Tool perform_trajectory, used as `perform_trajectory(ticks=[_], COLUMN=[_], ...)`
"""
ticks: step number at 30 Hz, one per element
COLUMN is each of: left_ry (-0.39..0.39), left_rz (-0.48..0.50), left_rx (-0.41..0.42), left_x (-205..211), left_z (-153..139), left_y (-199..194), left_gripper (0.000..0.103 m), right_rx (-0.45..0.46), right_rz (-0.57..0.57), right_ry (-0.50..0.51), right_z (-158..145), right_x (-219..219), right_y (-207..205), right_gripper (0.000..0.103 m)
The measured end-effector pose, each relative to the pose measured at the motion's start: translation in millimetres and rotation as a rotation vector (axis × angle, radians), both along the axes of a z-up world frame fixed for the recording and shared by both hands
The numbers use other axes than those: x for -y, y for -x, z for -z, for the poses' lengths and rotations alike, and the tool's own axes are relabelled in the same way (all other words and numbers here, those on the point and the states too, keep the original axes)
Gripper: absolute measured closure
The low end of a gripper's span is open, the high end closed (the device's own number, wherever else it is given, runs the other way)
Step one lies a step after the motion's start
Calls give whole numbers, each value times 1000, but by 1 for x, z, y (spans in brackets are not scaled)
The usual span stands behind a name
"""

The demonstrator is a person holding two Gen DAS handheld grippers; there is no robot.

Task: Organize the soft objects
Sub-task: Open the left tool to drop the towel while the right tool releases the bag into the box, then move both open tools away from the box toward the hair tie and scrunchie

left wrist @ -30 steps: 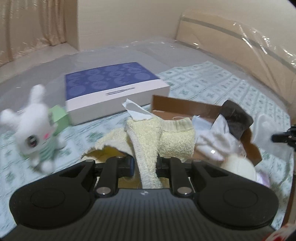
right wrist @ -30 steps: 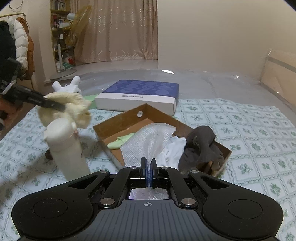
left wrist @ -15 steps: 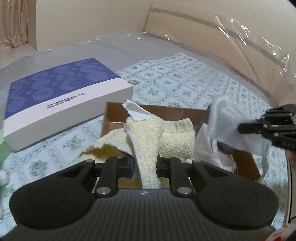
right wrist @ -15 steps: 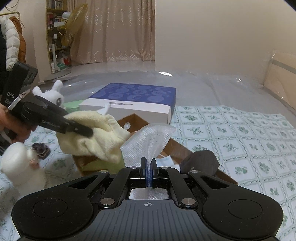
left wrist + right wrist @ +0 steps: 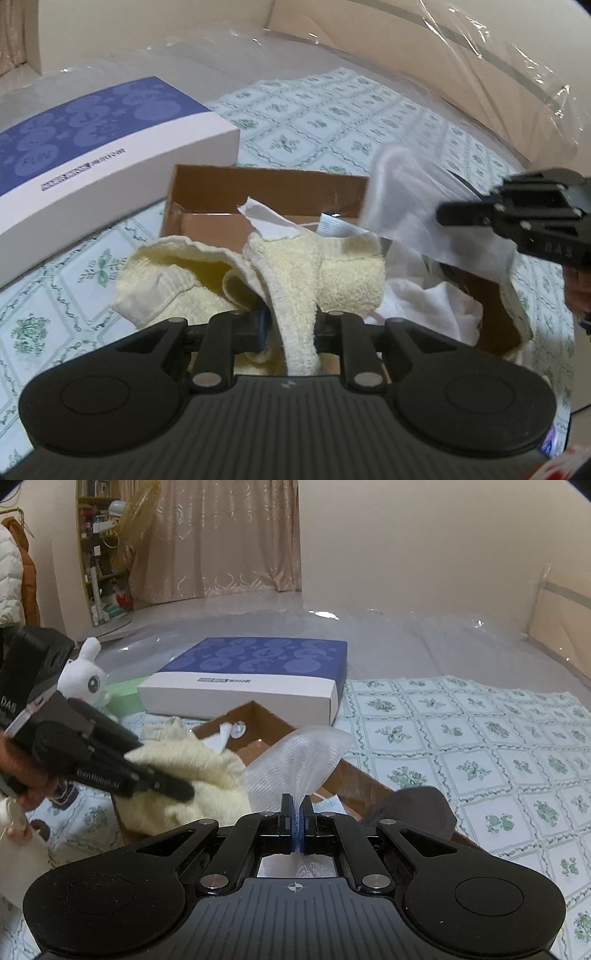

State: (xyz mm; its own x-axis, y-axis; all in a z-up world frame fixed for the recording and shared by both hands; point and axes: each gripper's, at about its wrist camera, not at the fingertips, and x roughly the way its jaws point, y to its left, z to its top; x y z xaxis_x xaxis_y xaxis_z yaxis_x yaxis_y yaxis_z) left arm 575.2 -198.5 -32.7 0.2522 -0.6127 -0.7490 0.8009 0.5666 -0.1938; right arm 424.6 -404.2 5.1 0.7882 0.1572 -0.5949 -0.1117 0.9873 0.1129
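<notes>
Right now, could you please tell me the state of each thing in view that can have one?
Left gripper: shut on the pale yellow terry garment.
Right gripper: shut on a sheer white mesh cloth.
Brown cardboard box: open, cloths inside.
Blue-topped white flat box: closed, lying flat.
White plush rabbit: upright, outside the cardboard box.
Dark grey cloth: crumpled at the cardboard box's edge.

In the left wrist view the cream towel [image 5: 295, 273] hides most of the cardboard box [image 5: 266, 192] floor, the blue-topped box [image 5: 92, 147] runs off the edge at nine o'clock, and the smeared white mesh cloth [image 5: 413, 206] at three o'clock is perhaps netting.
</notes>
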Motion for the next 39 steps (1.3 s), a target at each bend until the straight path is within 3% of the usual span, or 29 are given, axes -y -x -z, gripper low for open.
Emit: perform_trajectory(ticks=[12,18,26,27,29,30,31,39], left_ry=[22,-35,48,55,73,80,86,95], left_rz=[86,34,-6,-16,-36,-48,-58,-179], left_rx=[-43,-31,-14,-4,9,16,21,78], left_x=[5,-1,-32,-36,-47,-51,-56,-90], left_z=[1,7,-18,-23,-32,-36,-40,-53], left_y=[0,-5,-9,-8,-8,-8,-7,6], left_gripper=[84,60,57,57,57,57,57,55], right_rx=[74,33,-42,-46,-42,-34,-20,-6], right_rz=[-38,-48,-57,-58,-49,-47,-43,-16], right_ry=[-22,-14,-26,-30,-44,-61,-78,-51], right_z=[-22,-5,19,20,18,17,14,-3], right_x=[-15,-19,-11,-11,-8,-7,-5,-5], right_y=[-34,-47,-52,-52,-50,-47,-45,-28], right_gripper=[101,101,101,97,69,40,34,34])
